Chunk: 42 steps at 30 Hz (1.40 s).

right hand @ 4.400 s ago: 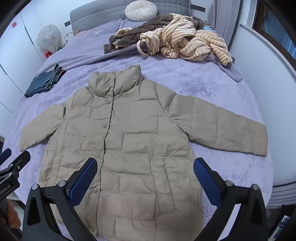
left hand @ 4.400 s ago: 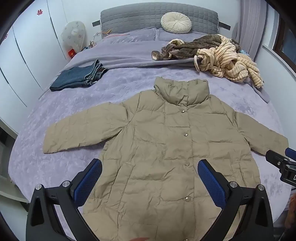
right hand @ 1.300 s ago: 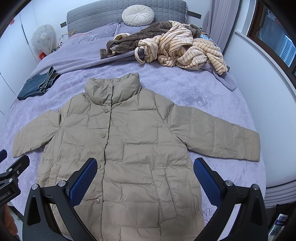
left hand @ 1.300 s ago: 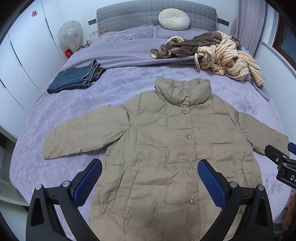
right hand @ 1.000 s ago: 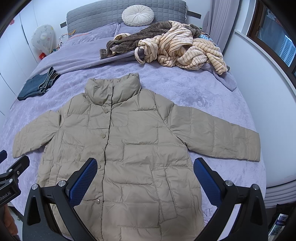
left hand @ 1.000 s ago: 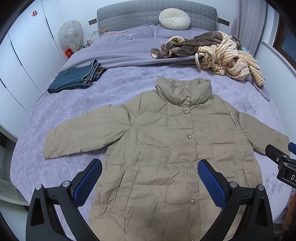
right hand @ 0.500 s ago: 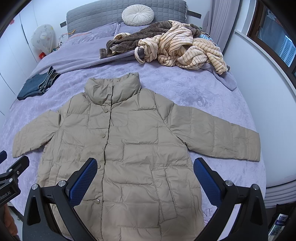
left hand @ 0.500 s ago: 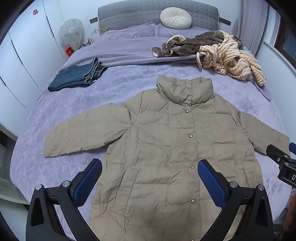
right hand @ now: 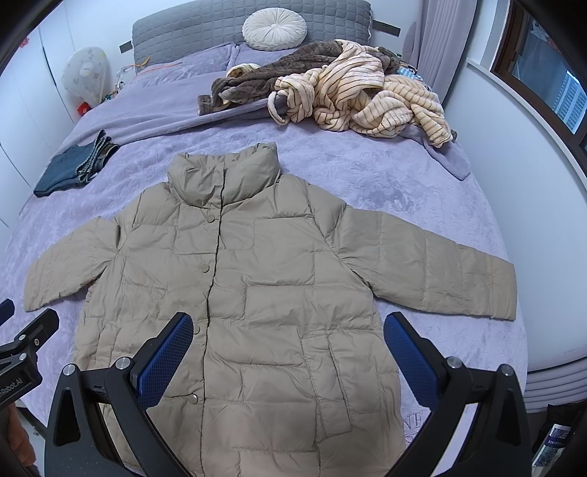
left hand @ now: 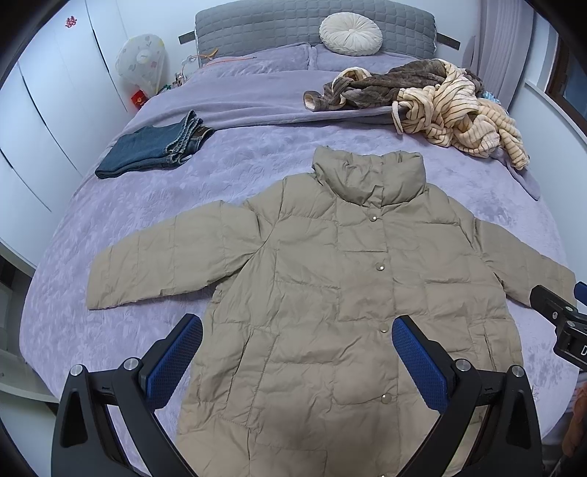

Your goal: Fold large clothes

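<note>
A beige puffer jacket [left hand: 330,279] lies flat and buttoned on the purple bed [left hand: 110,205], collar toward the headboard, both sleeves spread out to the sides. It also shows in the right wrist view [right hand: 256,279]. My left gripper [left hand: 297,352] is open and empty, hovering above the jacket's lower front. My right gripper [right hand: 288,352] is open and empty above the jacket's lower right panel. The right gripper's body [left hand: 561,323] shows at the left view's right edge; the left gripper's body [right hand: 22,348] shows at the right view's left edge.
Folded blue jeans [left hand: 154,150] lie at the bed's left. A heap of brown and striped cream garments [left hand: 433,102] sits at the back right. A round cushion [left hand: 350,31] leans on the grey headboard. White wardrobes stand left; a wall and window stand right.
Both grippers have stayed open and nearly still; the views shift only slightly. The jacket has not moved.
</note>
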Each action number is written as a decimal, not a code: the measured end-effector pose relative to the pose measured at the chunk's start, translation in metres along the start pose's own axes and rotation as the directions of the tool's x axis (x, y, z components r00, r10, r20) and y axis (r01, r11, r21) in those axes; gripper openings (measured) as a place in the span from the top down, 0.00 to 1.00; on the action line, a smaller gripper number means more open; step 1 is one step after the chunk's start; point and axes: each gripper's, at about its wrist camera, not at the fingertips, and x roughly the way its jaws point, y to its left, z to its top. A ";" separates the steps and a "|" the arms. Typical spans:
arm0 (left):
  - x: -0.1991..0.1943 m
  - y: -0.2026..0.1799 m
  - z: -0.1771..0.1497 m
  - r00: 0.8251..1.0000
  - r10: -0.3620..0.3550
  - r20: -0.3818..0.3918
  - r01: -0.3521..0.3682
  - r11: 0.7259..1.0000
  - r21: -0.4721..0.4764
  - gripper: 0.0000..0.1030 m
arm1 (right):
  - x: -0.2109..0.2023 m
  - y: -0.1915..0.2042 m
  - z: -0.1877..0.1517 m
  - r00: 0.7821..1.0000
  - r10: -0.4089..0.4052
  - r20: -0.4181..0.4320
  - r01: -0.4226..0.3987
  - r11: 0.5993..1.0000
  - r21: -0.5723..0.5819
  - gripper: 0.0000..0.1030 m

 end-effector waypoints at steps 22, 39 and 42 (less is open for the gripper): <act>0.014 0.007 -0.002 1.000 -0.008 -0.019 0.008 1.000 -0.017 0.00 | 0.007 0.005 0.001 1.000 0.002 -0.016 -0.002 1.000 -0.007 0.00; 0.090 0.085 -0.011 0.982 -0.179 -0.063 0.160 0.960 -0.231 0.00 | 0.067 0.054 -0.002 0.941 0.265 -0.211 -0.267 0.963 0.017 0.00; 0.121 0.133 -0.018 0.970 -0.240 -0.033 0.213 0.909 -0.357 0.00 | 0.083 0.081 -0.009 0.932 0.249 -0.263 -0.266 0.964 -0.028 0.00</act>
